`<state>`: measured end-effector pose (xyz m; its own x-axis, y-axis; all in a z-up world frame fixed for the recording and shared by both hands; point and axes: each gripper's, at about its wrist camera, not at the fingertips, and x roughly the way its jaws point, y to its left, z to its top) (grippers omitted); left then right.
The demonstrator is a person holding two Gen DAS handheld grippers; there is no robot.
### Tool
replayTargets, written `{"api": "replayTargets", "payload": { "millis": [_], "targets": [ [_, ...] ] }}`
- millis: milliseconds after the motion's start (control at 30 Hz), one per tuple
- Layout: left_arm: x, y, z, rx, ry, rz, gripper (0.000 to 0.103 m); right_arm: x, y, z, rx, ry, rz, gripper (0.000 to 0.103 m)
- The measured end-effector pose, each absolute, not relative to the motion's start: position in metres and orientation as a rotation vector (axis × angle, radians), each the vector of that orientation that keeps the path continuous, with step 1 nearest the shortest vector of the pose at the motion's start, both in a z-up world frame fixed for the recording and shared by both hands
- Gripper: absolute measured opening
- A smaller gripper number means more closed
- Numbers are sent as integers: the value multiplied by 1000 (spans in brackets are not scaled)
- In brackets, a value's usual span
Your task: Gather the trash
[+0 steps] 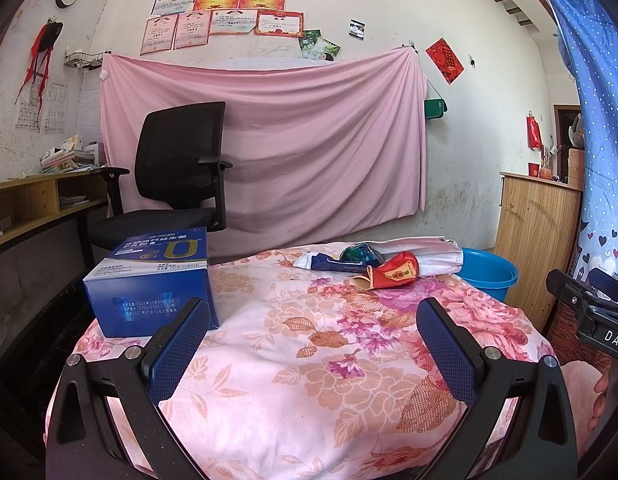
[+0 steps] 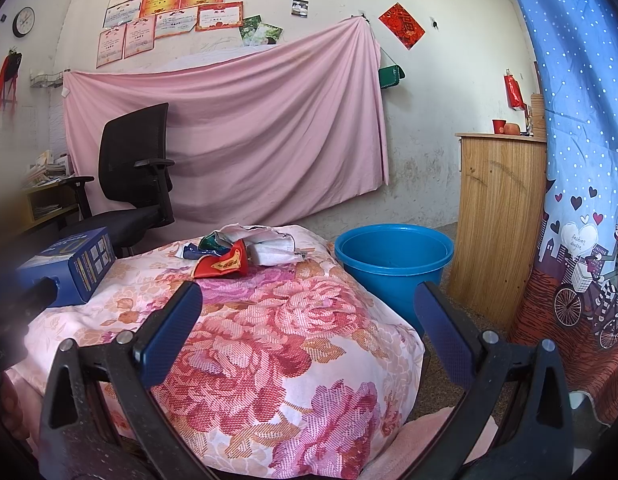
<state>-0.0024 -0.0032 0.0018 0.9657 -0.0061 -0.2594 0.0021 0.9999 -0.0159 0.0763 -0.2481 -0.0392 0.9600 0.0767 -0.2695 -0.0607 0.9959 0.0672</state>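
Left gripper (image 1: 313, 316): level, low over the near part of the floral cloth (image 1: 309, 360); jaws wide apart, nothing between them. Left finger (image 1: 181, 348) stands just in front of the box (image 1: 149, 280).

Right gripper (image 2: 309, 304): level, at the cloth's right edge; jaws wide apart, empty. Right finger (image 2: 445, 332) hangs past the cloth, toward the bucket (image 2: 393, 256). Part of a hand (image 1: 605, 396) shows at the left view's right edge.

Trash: red wrapper (image 2: 225, 264), dark blue and green wrappers (image 2: 205, 244), white crumpled paper (image 2: 269, 248), heaped together at the far end of the cloth, well apart from both grippers.

Bucket: blue, upright on the floor, just beside the cloth's far right corner; what shows of its inside is bare.

Box: blue carton, closed, on the cloth's left side.

Behind: black chair (image 1: 177, 176), pink sheet (image 1: 289, 140) on the wall.
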Motion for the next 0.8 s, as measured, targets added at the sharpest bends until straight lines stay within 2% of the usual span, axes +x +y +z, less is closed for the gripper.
{"api": "replayTargets", "payload": {
  "millis": [800],
  "targets": [
    [-1, 0, -2, -13, 267, -1, 101, 78, -245, -41, 73, 285, 79, 103]
  ]
}}
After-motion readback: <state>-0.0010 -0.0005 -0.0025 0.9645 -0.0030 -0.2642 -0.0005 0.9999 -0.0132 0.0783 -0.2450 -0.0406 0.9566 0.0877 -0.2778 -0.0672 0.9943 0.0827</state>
